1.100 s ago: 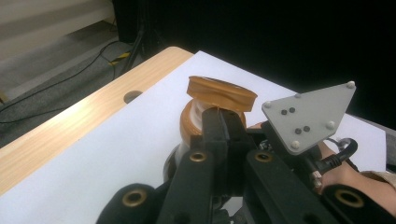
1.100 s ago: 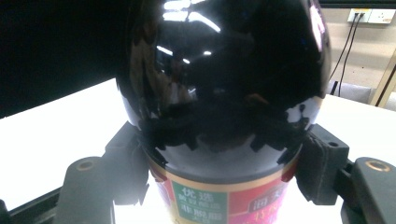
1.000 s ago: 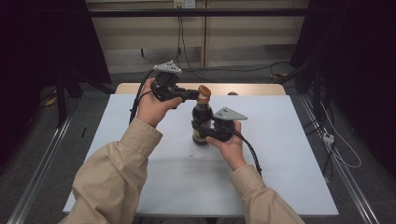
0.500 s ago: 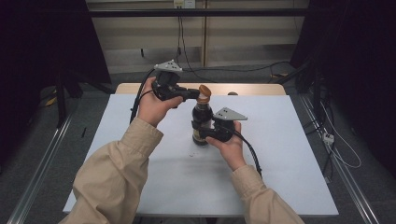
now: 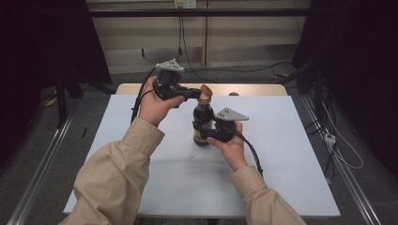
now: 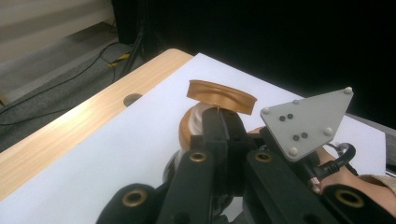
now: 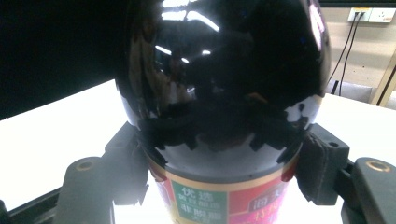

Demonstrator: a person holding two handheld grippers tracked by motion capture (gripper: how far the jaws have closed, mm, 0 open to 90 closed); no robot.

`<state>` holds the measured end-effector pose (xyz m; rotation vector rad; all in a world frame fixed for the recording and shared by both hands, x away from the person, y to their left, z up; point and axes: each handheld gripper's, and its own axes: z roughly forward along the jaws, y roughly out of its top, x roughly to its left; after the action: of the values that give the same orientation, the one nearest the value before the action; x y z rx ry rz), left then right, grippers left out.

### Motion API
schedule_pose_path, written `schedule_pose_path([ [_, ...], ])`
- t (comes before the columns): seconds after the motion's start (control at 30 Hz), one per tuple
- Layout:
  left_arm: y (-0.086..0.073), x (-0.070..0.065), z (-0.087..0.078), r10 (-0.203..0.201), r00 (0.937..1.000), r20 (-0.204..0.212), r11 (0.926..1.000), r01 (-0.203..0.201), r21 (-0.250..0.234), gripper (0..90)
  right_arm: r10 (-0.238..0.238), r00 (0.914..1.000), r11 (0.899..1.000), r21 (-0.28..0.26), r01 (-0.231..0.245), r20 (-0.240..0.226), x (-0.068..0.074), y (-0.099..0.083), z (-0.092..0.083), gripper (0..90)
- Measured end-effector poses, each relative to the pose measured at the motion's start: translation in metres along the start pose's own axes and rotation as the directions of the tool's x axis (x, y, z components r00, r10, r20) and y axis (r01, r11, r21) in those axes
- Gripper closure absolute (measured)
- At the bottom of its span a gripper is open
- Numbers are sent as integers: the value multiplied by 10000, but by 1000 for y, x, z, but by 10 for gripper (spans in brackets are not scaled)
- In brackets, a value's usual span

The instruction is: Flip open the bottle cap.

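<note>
Closest in, the right gripper view looks straight at the dark bottle (image 7: 219,93), whose glossy black shoulder mirrors the room while a red and green label (image 7: 224,198) with printed characters wraps the lower body; the right gripper (image 7: 219,168) has its jaws pressed against the two sides of that body, pinching the bottle just at the label's upper edge. The glass is too dark to tell how much liquid it holds. The high view adds the setting: the bottle stands upright near the middle of the white table (image 5: 291,154), the right hand (image 5: 231,145) holding the gripper behind it, grey plate on top. The left gripper view gives what the others leave unclear: the left gripper (image 6: 219,122), jaws drawn together, nips the edge of the brown flip cap (image 6: 222,95), which is tilted up and open above the white spout (image 6: 200,117) and its brown collar. In the high view the left hand (image 5: 152,103) reaches in from the far left side at cap height. Beyond the white surface runs a strip of bare wood (image 6: 70,133) with a round hole, then grey floor with cables.
</note>
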<state>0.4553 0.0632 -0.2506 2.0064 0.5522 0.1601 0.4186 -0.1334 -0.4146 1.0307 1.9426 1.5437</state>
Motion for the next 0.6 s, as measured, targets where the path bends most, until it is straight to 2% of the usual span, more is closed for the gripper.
schedule_pose_path([
  [0.4,3,-1,0,86,10000,-15,9999,-86,69,900,31,10000,10000,4,-31,0,0,0,0,299],
  [0.6,6,-3,1,65,10000,8,10000,-65,-72,900,-23,10000,10000,7,23,15,1,0,0,298],
])
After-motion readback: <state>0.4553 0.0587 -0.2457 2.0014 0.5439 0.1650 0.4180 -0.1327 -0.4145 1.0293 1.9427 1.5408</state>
